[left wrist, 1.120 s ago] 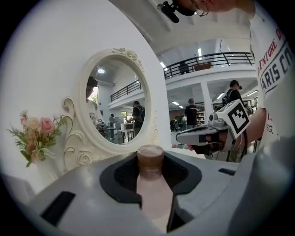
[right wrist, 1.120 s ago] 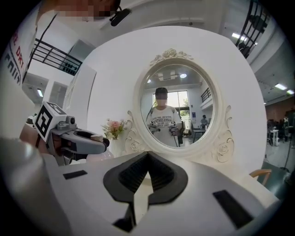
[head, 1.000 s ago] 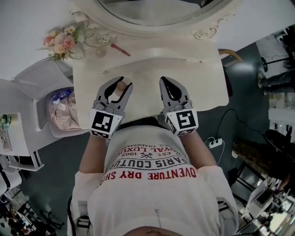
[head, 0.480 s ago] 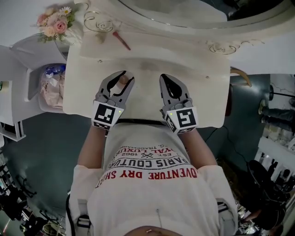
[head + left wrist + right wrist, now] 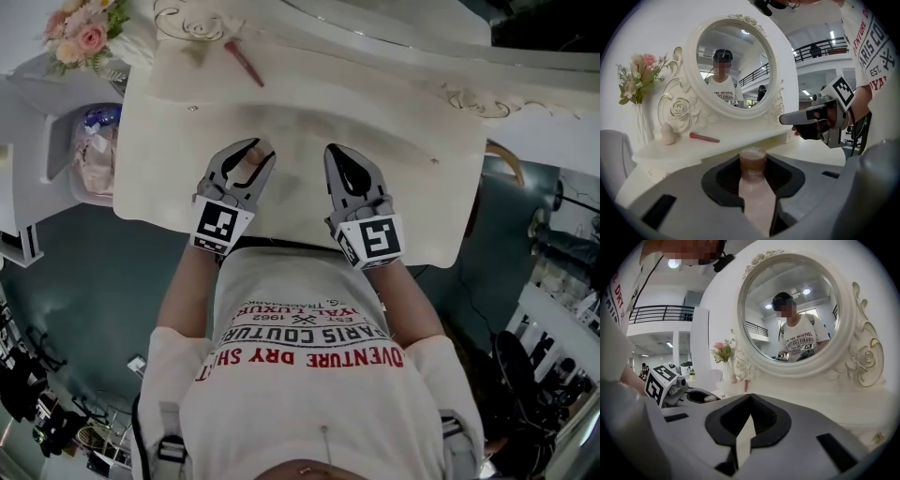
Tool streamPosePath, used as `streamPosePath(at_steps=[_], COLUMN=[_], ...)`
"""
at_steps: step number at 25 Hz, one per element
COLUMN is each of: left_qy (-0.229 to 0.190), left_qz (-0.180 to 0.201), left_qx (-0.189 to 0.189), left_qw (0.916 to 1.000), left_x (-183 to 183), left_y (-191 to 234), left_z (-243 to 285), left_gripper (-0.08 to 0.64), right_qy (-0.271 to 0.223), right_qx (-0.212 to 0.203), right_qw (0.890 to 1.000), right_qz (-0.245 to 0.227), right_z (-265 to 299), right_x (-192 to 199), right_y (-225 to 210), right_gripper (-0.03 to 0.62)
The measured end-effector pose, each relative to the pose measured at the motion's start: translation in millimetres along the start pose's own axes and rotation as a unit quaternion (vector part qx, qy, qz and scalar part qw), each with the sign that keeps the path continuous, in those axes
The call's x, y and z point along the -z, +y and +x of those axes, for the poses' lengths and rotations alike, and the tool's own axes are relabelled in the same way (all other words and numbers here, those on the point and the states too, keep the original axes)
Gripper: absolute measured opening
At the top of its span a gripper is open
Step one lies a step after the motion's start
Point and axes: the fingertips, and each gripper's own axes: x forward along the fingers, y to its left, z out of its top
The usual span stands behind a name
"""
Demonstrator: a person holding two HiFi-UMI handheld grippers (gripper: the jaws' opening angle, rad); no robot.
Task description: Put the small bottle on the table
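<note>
Cream-white, with a carved edge, the dressing-table surface point(image 5: 394, 159) lies under both grippers, which are held side by side, close in front of the person's shirt. The left gripper point(image 5: 249, 150) has its jaws clamped on the small bottle point(image 5: 753, 187). The pale pink body is pinched between the two pads, and the brownish cap stands just past the jaw tips, pointing away from the person. The bottle is held over the near part of the surface; no view shows whether it touches it. To the right of those jaws, apart from them, the right gripper point(image 5: 345, 155) has its jaws drawn together at the tips with nothing between them. Beyond both pairs of jaws the surface steps up to a narrow shelf. On it, ahead and to the left of the left jaws, lie a red-handled brush point(image 5: 704, 137) and an egg-shaped sponge point(image 5: 668, 134). Further left stands a slim vase of pink flowers point(image 5: 636, 79). Behind the shelf, straight ahead of the jaws, rises a round mirror point(image 5: 736, 61) in an ornate white frame.
</note>
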Motion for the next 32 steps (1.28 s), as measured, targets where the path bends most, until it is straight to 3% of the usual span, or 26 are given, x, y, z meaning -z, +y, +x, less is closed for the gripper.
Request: streamPosePath(at_steps=[10,26,32], left_qy=[0.012,-0.015,-0.025], left_qz=[-0.010,-0.004,-0.022], left_qx=[0.005,-0.001,0.009], left_qw=[0.9999,0.9999,0.9994], left_x=[25.1,28.7,19.3], left_y=[-0.7,1.0,-0.4], left_z=[9.6,5.0,1.7], left_gripper=[0.137,0.138,0.258], right_qy=[0.020,0.027,0.017], right_qx=[-0.007,0.008,0.015], right_qw=[1.000,1.000,1.000], right_qz=[0.002,-0.006,-0.009], right_z=[7.0,1.9,-4.1], right_x=[18.5,20.2,13.3], right_y=[-1.1,13.4,27.0], right_gripper=[-0.002,-0.002,-0.002])
